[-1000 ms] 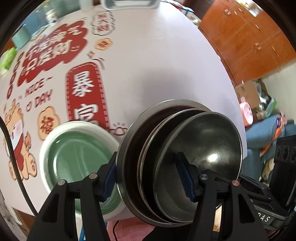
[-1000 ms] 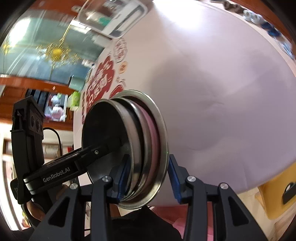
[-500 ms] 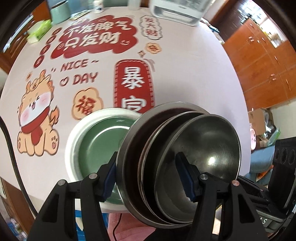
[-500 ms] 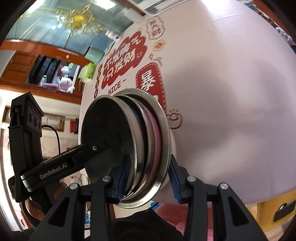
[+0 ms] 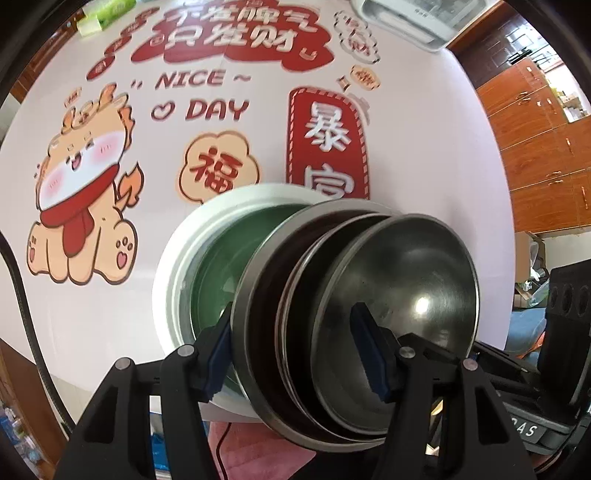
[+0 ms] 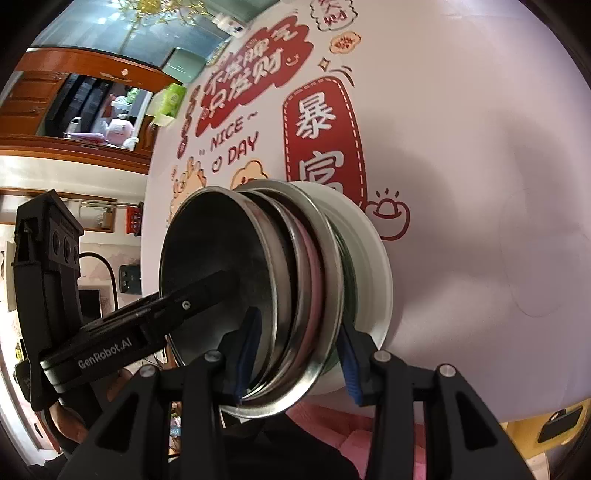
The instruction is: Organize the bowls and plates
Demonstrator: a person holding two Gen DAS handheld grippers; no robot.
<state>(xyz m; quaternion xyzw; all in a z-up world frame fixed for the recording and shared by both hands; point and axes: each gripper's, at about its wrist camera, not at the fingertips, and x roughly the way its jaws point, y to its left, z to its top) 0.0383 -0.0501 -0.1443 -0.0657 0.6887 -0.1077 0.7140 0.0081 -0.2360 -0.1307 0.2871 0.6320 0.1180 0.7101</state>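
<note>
Clamping one nested stack of metal dishes (image 5: 354, 325) from two sides, both grippers hold it on edge above the near rim of the table. In the left wrist view the left gripper (image 5: 295, 354) fills the 6 o'clock part of the frame, its blue pads (image 5: 364, 332) pressed on the stack: one against the outer face of the widest dish, the other inside the smallest steel bowl (image 5: 406, 295). In the right wrist view the right gripper (image 6: 295, 350) sits likewise at 6 o'clock, its pads closed across the rims of the same stack (image 6: 258, 280), where a pink layer (image 6: 312, 280) shows between the steel rims. From that view the left gripper (image 6: 177, 310) reaches in from 8 o'clock, one finger lying inside the bowl.

Just behind the stack, toward 9 o'clock in the left view, a white dish with a green inside (image 5: 207, 266) is partly hidden by the metal rims; whether it touches the stack I cannot tell. In the right view it (image 6: 365, 258) lies at about 3 o'clock of the stack.

Farther off, the white tablecloth (image 5: 424, 155) spreads toward 12 o'clock, printed with a cartoon dragon (image 5: 81, 195) at 9 o'clock and red banners with the words NICE DAY (image 5: 207, 96). At the far edge near 1 o'clock stands a white appliance (image 5: 417, 18), with wooden cabinets (image 5: 539, 140) beyond at 3 o'clock.
</note>
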